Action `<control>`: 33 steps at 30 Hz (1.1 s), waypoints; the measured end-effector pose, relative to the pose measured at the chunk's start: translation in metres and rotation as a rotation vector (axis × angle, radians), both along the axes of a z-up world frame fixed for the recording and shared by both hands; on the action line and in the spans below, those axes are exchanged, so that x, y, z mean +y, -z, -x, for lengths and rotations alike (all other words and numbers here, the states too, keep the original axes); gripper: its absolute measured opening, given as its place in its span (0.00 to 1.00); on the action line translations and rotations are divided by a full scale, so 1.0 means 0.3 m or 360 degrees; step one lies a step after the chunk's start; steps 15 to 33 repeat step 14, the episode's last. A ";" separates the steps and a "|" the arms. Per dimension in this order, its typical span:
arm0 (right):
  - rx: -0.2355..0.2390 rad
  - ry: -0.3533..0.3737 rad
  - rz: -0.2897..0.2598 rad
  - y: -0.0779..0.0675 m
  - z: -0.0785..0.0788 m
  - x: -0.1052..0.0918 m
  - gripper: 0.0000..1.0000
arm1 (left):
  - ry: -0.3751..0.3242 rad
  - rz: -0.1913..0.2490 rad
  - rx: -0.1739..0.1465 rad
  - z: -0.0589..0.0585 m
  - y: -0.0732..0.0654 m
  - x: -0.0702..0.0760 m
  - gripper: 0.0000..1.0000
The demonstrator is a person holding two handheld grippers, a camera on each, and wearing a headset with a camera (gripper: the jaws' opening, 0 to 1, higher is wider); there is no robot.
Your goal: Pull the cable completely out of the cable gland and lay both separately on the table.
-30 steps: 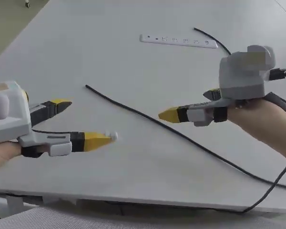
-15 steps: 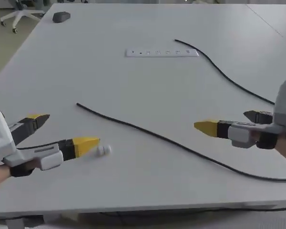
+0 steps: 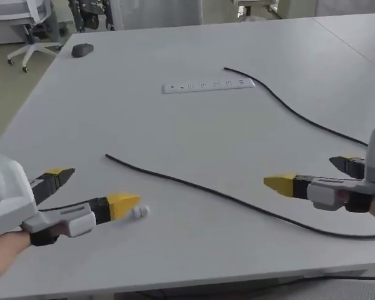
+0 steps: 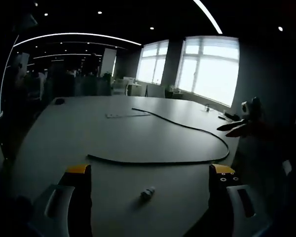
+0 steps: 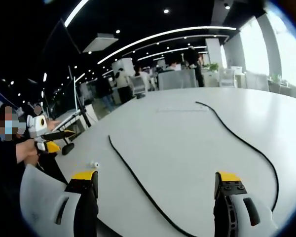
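Note:
The black cable [image 3: 237, 201] lies loose on the white table [image 3: 175, 125], running from a free end at the left in a long curve round to the far side. The small white cable gland [image 3: 139, 213] lies by itself on the table, apart from the cable. My left gripper [image 3: 97, 189] is open, and the gland sits just past its near yellow tip. In the left gripper view the gland [image 4: 147, 193] lies between the open jaws, in front of the cable [image 4: 153, 162]. My right gripper [image 3: 307, 172] is open and empty, hovering over the cable [image 5: 138, 177].
A white power strip [image 3: 207, 85] lies at the far middle of the table, and a dark mouse [image 3: 81, 50] at the far left. An office chair [image 3: 25, 25] stands beyond the table's left edge. The table's front edge runs just below both grippers.
The head camera has tilted up. My right gripper has drawn back to the right, away from the cable's middle. The left gripper stays open by the gland.

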State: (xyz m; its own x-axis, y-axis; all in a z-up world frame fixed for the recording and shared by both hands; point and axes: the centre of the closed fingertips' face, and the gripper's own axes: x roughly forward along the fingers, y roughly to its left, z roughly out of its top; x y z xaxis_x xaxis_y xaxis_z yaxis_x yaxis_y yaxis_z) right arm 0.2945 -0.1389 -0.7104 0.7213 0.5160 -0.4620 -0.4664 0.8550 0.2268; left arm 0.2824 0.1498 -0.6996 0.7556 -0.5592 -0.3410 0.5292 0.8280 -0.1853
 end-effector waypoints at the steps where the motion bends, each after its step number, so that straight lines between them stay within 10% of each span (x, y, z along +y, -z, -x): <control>1: 0.0012 -0.0014 0.0000 0.001 -0.001 0.006 0.99 | 0.0005 -0.0016 0.0005 -0.001 0.004 -0.001 0.99; 33: 0.0033 -0.0111 0.0122 0.018 -0.003 -0.002 1.00 | 0.0011 -0.0076 0.0070 0.001 0.026 -0.002 0.99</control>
